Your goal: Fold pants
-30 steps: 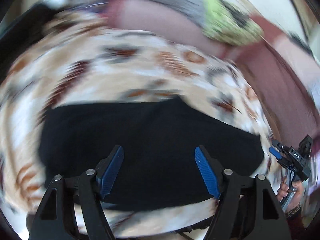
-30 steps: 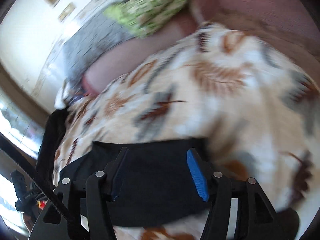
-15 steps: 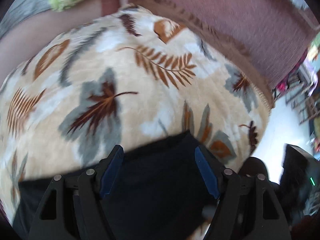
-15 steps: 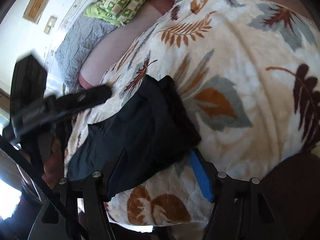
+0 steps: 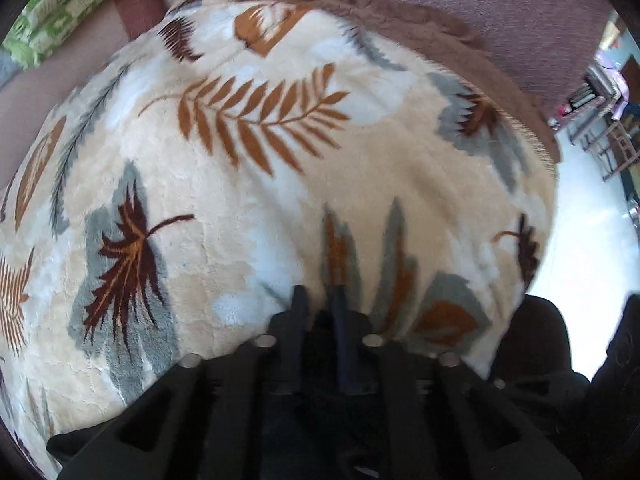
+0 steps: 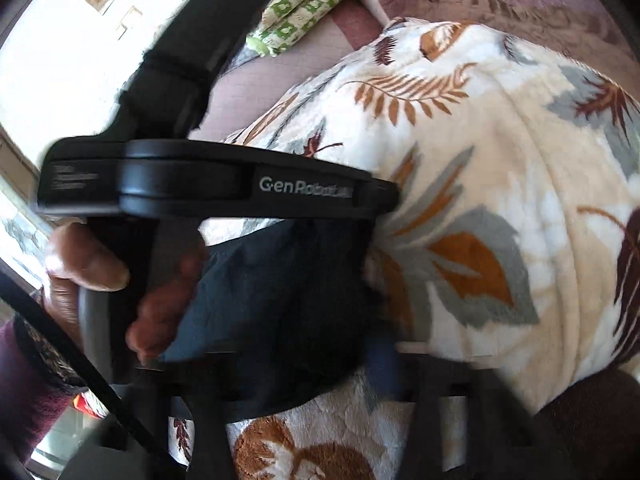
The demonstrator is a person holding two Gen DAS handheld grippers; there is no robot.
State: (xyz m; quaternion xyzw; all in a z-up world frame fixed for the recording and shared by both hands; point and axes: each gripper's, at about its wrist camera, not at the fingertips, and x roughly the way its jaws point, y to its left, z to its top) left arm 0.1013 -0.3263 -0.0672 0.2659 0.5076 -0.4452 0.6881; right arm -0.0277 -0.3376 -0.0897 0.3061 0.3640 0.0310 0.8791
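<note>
The black pants (image 6: 280, 300) lie bunched on a leaf-print blanket (image 6: 500, 160) near its front edge. My left gripper (image 5: 320, 308) points steeply down with its fingers drawn together and dark pants cloth pinched between them. In the right wrist view the left tool's black housing (image 6: 240, 184) crosses above the pants, with a person's hand (image 6: 80, 264) on its handle. My right gripper (image 6: 296, 380) straddles the near end of the pants. Its jaws are closing, its blue pad (image 6: 384, 364) is blurred at the cloth's right edge, and no pad clearly presses the cloth.
A mauve cover with a brown fringe (image 5: 480, 8) lies beyond the blanket. A green patterned cloth (image 6: 304, 4) sits at the back left. Bright floor (image 5: 592, 260) and wooden furniture (image 5: 612, 148) lie past the blanket's right edge, beside a dark rounded object (image 5: 536, 340).
My left gripper swept across the pants to their right end, tipped down and shut on the cloth. My right gripper sank toward the pants and its fingers blurred inward.
</note>
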